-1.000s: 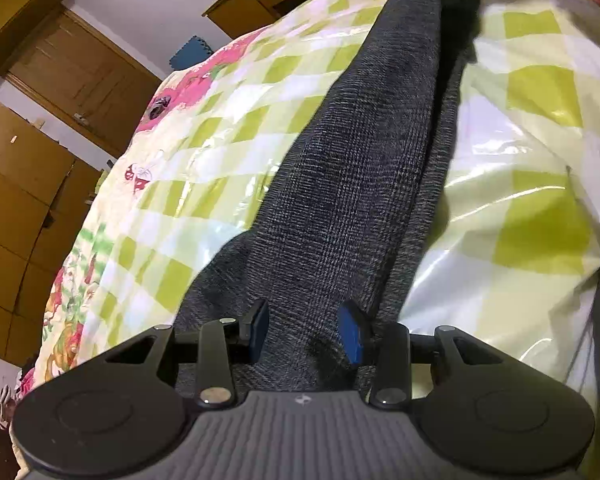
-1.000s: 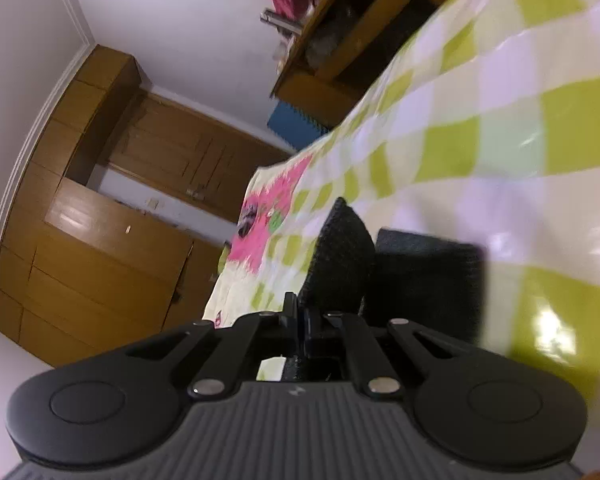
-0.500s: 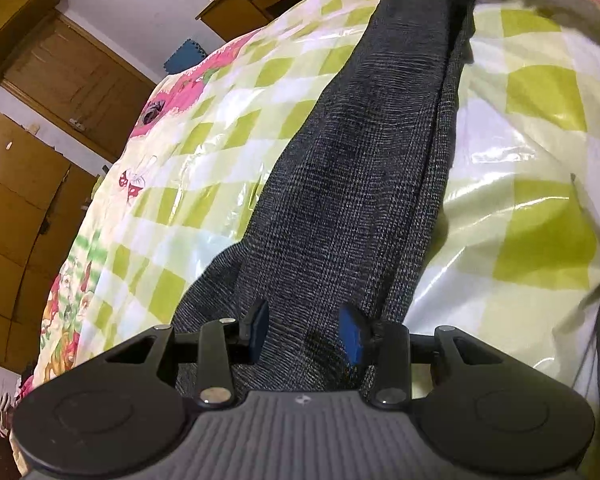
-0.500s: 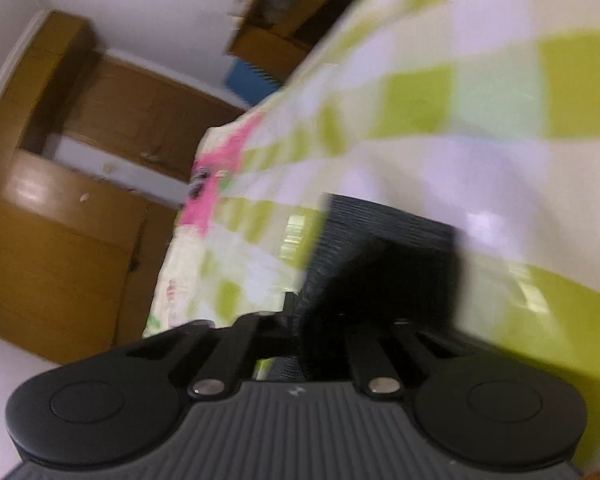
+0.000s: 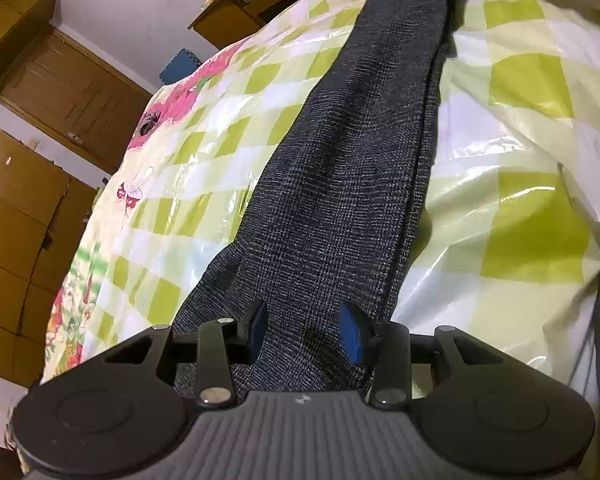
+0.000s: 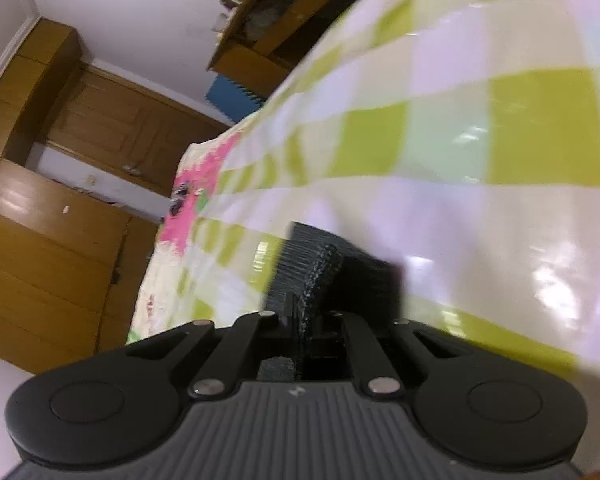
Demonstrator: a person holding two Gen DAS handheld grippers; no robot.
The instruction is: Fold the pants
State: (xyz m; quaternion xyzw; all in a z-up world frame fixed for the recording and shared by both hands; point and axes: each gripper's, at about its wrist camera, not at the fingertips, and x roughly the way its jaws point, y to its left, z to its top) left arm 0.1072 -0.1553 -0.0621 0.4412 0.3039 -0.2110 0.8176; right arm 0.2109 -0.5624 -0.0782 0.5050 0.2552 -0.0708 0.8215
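Now straighter, dark grey pants [image 5: 340, 168]

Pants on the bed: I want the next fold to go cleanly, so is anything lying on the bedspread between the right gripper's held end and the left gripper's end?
Nothing visible. The pants run as one long dark strip over the checked bedspread, and only bare cover flanks them. The right gripper is shut on one end; the left gripper straddles the other.

Green-checked bed cover [image 5: 532, 236] under long dark grey pants [image 5: 340, 184].
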